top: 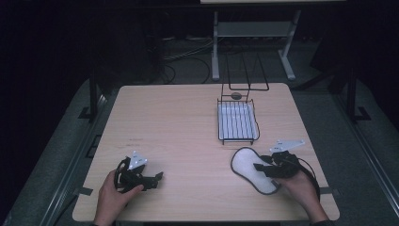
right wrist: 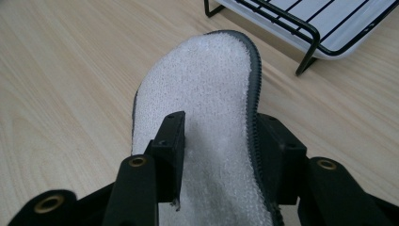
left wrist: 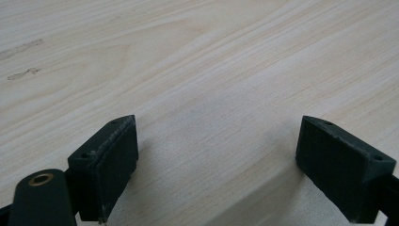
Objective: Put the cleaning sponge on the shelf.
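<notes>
A white fleecy pad with a grey stitched rim (top: 245,162) lies flat on the wooden table near its front right. My right gripper (top: 259,169) reaches onto it from the right. In the right gripper view the pad (right wrist: 207,75) runs between the jaws of the right gripper (right wrist: 221,141). One jaw presses on the fleecy top and the other sits against the grey rim. My left gripper (top: 157,178) rests low at the front left, held by a hand. Its jaws stand wide apart over bare wood in the left gripper view (left wrist: 216,160), with nothing between them.
A black wire rack on a white tray (top: 257,128) stands just beyond the pad, and its corner (right wrist: 310,35) is close ahead of the right gripper. A tall wire frame (top: 247,75) rises at the table's far edge. Bare wood (top: 179,117) spans the middle and left.
</notes>
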